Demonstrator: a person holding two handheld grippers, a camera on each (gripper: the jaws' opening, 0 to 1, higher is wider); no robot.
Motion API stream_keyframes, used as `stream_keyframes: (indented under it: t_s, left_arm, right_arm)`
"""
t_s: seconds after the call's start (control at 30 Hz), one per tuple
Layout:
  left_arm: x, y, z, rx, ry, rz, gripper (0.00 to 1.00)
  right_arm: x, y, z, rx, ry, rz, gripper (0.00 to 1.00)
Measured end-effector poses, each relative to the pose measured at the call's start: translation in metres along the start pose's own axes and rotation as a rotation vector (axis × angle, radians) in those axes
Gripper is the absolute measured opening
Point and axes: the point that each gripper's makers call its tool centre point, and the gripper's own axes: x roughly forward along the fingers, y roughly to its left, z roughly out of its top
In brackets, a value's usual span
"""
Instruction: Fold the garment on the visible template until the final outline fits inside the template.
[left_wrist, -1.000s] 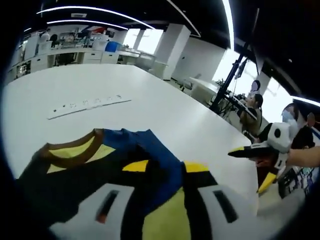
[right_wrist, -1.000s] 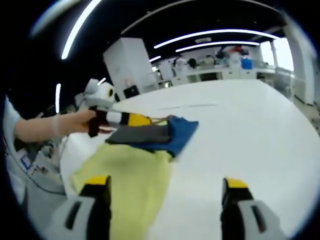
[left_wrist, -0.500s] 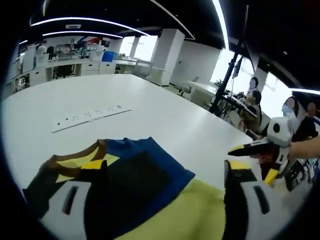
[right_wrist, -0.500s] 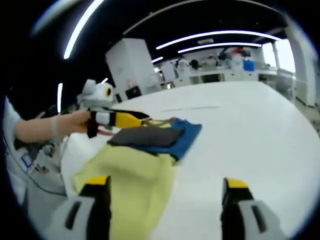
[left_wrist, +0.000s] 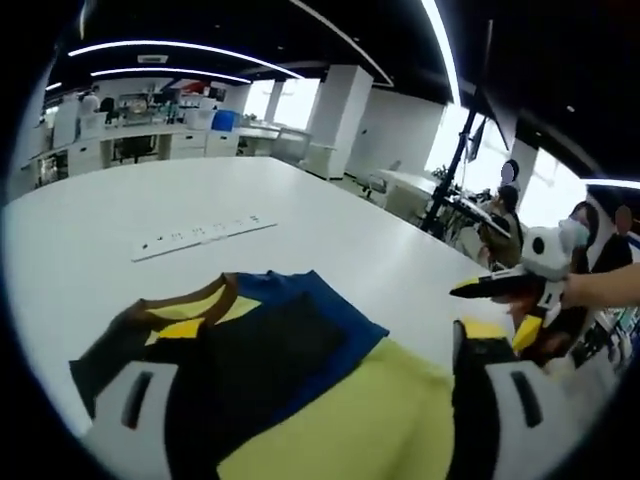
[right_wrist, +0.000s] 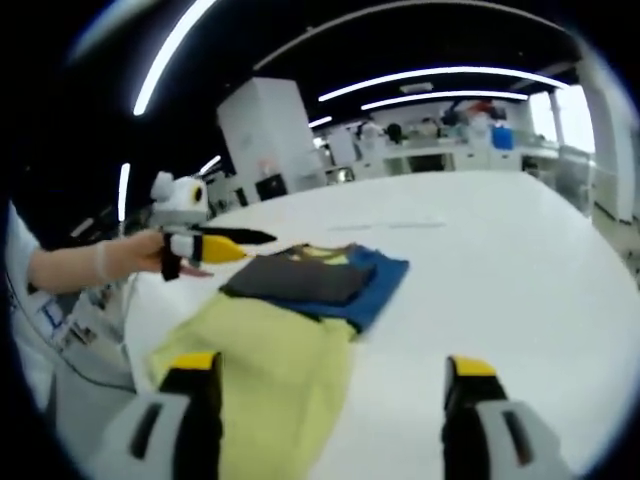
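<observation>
White and broad, the table (left_wrist: 330, 230) runs away from both claws into an open-plan office with ceiling light strips, pillars and benches at the back. On it lies the garment (left_wrist: 270, 350), folded into a block of yellow, black and blue with a brown-edged collar.

In the left gripper view the left claw (left_wrist: 315, 385) stands with its jaws wide apart, holding nothing, right over the garment: the black and blue part lies between the jaws and just ahead, the yellow part reaches under the right jaw. Ahead of the claw, beyond the collar, a long white strip (left_wrist: 203, 237) lies flat, well apart from the cloth, with bare table all around it. To the claw's right the table's near edge cuts across, and the right claw (left_wrist: 490, 288) hangs there just off that edge, its dark tips close together; whether they are fully shut I cannot tell. Seated people and a tripod stand past it.

In the right gripper view the right claw (right_wrist: 330, 385) shows its jaws wide apart and empty. The garment (right_wrist: 290, 330) lies ahead and left: its yellow end reaches the left jaw, the blue fold lies farther on. Wide bare table spreads ahead and right of this claw. The left claw (right_wrist: 215, 245), held in a person's hand (right_wrist: 130, 262), hovers beside the garment's far left edge, near the table's left border.
</observation>
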Motion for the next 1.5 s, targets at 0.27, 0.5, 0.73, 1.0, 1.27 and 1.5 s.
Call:
stream_keyframes:
  t_s: [0.27, 0.5, 0.73, 1.0, 1.27, 1.5]
  left_arm:
    - [-0.042, 0.013, -0.013, -0.020, -0.022, 0.056, 0.97]
    - [-0.075, 0.026, -0.023, -0.035, -0.036, 0.106, 0.96]
    - [-0.106, 0.033, -0.038, -0.042, -0.020, 0.146, 0.94]
    - [-0.138, 0.046, -0.047, -0.036, -0.024, 0.199, 0.92]
    - [-0.158, 0.037, -0.063, -0.056, -0.012, 0.207, 0.92]
    - [-0.173, 0.037, -0.082, -0.075, 0.017, 0.215, 0.90]
  right_arm:
    - [-0.001, 0.002, 0.006, -0.026, -0.002, 0.008, 0.92]
    - [-0.002, 0.009, 0.007, -0.036, 0.002, 0.018, 0.92]
    - [-0.001, 0.010, 0.009, -0.040, -0.007, 0.021, 0.92]
    - [-0.002, 0.011, 0.011, -0.044, -0.013, 0.024, 0.91]
    - [-0.006, 0.011, 0.005, -0.053, 0.014, 0.023, 0.91]
    - [-0.010, 0.012, -0.007, -0.054, 0.041, 0.020, 0.89]
